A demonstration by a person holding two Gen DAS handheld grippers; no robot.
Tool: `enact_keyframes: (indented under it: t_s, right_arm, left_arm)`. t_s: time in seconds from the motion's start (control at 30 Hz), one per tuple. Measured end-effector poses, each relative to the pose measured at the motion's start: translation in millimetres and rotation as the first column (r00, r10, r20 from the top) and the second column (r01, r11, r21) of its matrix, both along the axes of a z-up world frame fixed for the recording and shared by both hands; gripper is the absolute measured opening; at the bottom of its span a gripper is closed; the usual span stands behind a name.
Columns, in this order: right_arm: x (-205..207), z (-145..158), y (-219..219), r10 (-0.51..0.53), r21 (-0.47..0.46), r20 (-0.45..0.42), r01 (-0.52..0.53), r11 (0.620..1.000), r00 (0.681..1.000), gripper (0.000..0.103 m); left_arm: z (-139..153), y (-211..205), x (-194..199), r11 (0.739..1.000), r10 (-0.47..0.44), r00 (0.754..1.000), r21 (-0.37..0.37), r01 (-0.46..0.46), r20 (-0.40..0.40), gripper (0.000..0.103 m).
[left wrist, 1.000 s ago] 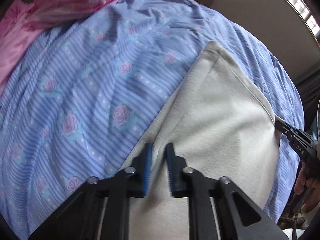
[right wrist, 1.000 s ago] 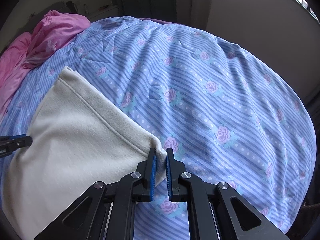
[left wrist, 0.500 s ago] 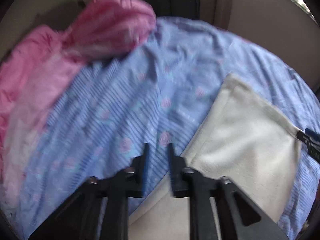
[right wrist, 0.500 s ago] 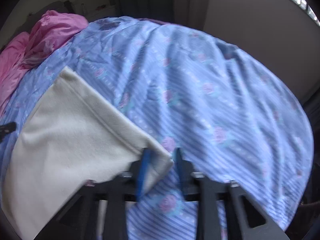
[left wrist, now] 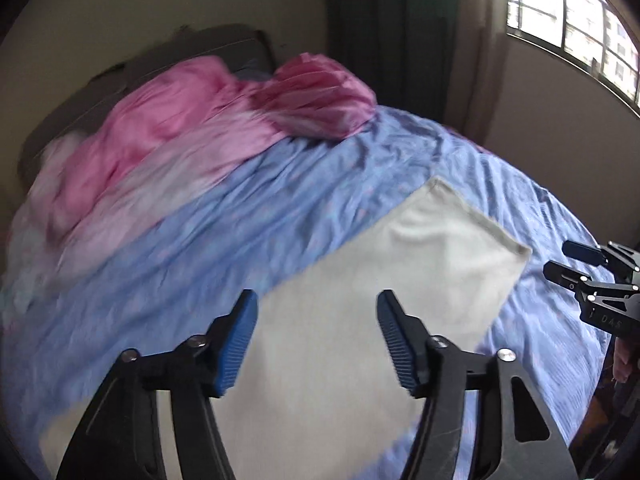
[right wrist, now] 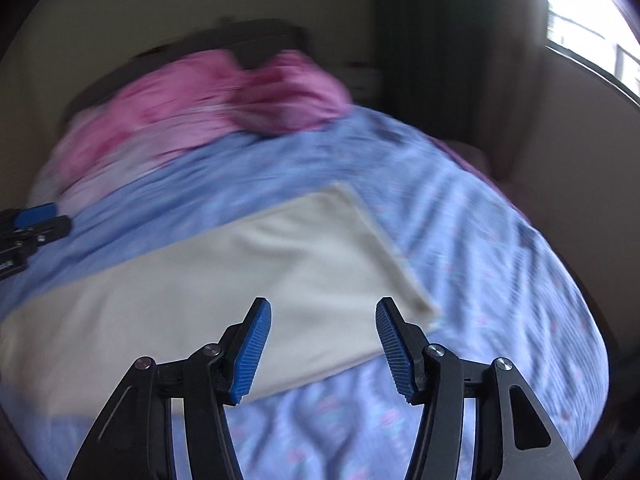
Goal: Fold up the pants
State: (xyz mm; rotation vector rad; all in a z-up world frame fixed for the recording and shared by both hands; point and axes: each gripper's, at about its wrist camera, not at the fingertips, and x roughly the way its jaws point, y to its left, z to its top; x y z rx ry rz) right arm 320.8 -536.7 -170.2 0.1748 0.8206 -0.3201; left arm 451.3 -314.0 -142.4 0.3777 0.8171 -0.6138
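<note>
Pants (left wrist: 400, 280) lie flat on bed (left wrist: 240, 240), folded into cream rectangle. Left claw (left wrist: 316, 336) released, jaws just opened, nothing between them. Right claw (right wrist: 322, 344) likewise, empty above pants' near edge. Likely fold set down. Pink bedding (left wrist: 200, 120) bunched beyond.

1. Bed (left wrist: 280, 216): covered by a blue striped sheet (right wrist: 500, 264) with a faint flower print, wrinkled, blurred in both views.
2. Cream pants (left wrist: 400, 280): folded into a long flat panel, lying straight on the sheet, running diagonally from the near-left edge toward the middle of the bed. The far end is squared off with a visible hem.
3. Pink blanket (left wrist: 192, 120): bunched in a heap at the head end, on the sheet, well apart from the pants.
4. Dark headboard (left wrist: 160, 64) behind the pink heap, against the wall.
</note>
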Motion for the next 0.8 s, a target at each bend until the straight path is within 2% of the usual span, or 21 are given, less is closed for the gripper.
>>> enact_keyframes:
  t_s: [0.1, 0.17, 0.27, 0.37, 0.43, 0.5, 0.57, 0.7, 0.8]
  right_arm:
    - [-8, 12, 46, 0.146, -0.001, 0.017, -0.146, 0.989, 0.989, 0.055]
    - [-12, 15, 73, 0.209, -0.002, 0.021, -0.209, 0.978, 0.978, 0.055]
    - [-17, 14, 114, 0.302, 0.038, 0.0, -0.301, 0.953, 0.953, 0.055]
    - [-22, 9, 161, 0.4, 0.064, -0.033, -0.397, 0.915, 0.916, 0.055]
    - [-24, 7, 188, 0.462, 0.073, -0.048, -0.459, 0.886, 0.885, 0.055]
    - [-27, 5, 217, 0.517, 0.087, -0.062, -0.511, 0.855, 0.854, 0.055]
    - [-28, 0, 242, 0.558, 0.105, -0.076, -0.55, 0.829, 0.826, 0.055]
    - [-23, -18, 288, 0.63, 0.22, -0.089, -0.602, 0.768, 0.771, 0.055]
    - [-7, -49, 322, 0.659, 0.314, -0.122, -0.601, 0.735, 0.742, 0.055]
  left_arm:
    - [5, 31, -40, 0.996, 0.075, 0.996, 0.034, -0.077, 0.046, 0.074]
    - [8, 51, -62, 0.991, 0.127, 0.991, 0.024, -0.128, 0.038, 0.079]
    - [7, 86, -91, 0.974, 0.225, 0.974, 0.02, -0.225, 0.002, 0.08]
    - [2, 131, -114, 0.937, 0.349, 0.934, 0.021, -0.348, -0.082, 0.08]
    - [0, 164, -128, 0.901, 0.432, 0.892, 0.012, -0.434, -0.132, 0.082]
    - [-2, 199, -141, 0.859, 0.508, 0.846, 0.019, -0.512, -0.158, 0.083]
    - [-5, 224, -148, 0.829, 0.555, 0.815, 0.03, -0.559, -0.164, 0.084]
    - [-22, 267, -155, 0.791, 0.61, 0.774, 0.072, -0.607, -0.171, 0.084]
    - [-43, 291, -153, 0.766, 0.641, 0.744, 0.097, -0.635, -0.19, 0.084]
